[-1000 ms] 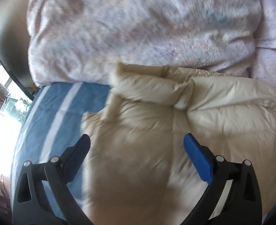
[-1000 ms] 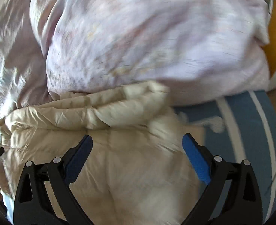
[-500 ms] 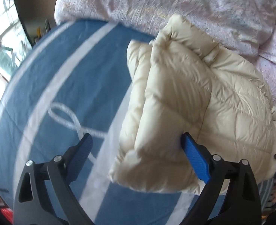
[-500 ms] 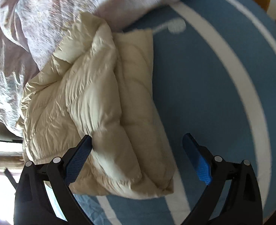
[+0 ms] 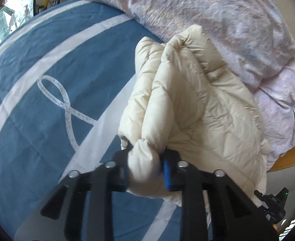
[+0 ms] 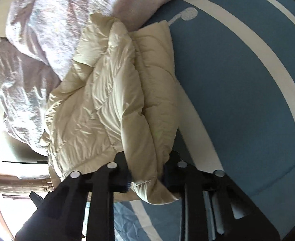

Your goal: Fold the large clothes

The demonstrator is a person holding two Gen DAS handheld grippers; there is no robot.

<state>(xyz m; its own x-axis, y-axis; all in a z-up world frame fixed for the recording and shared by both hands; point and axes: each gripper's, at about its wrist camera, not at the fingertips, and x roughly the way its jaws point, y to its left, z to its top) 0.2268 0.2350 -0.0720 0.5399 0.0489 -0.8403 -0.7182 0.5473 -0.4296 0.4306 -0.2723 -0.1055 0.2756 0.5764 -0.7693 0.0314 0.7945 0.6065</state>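
A cream puffer jacket point(image 5: 187, 104) lies folded in a thick bundle on the blue bed sheet point(image 5: 37, 120), its far end against the lilac duvet point(image 5: 217, 24). My left gripper point(image 5: 145, 172) is shut on the near left corner of the bundle. In the right wrist view the same jacket point(image 6: 111, 100) shows, and my right gripper point(image 6: 147, 172) is shut on its near right corner. The fingertips are mostly buried in the padding.
The blue sheet point(image 6: 247, 100) has wide white stripes and a looped ribbon print point(image 5: 65, 104). The rumpled lilac duvet point(image 6: 53, 24) fills the far side of the bed. A wooden bed frame point(image 5: 288, 156) runs along the right. A window point(image 5: 9, 14) is at far left.
Both grippers pulled back from over the jacket toward its near edge, came down on its two corners, and closed from open onto the padding.
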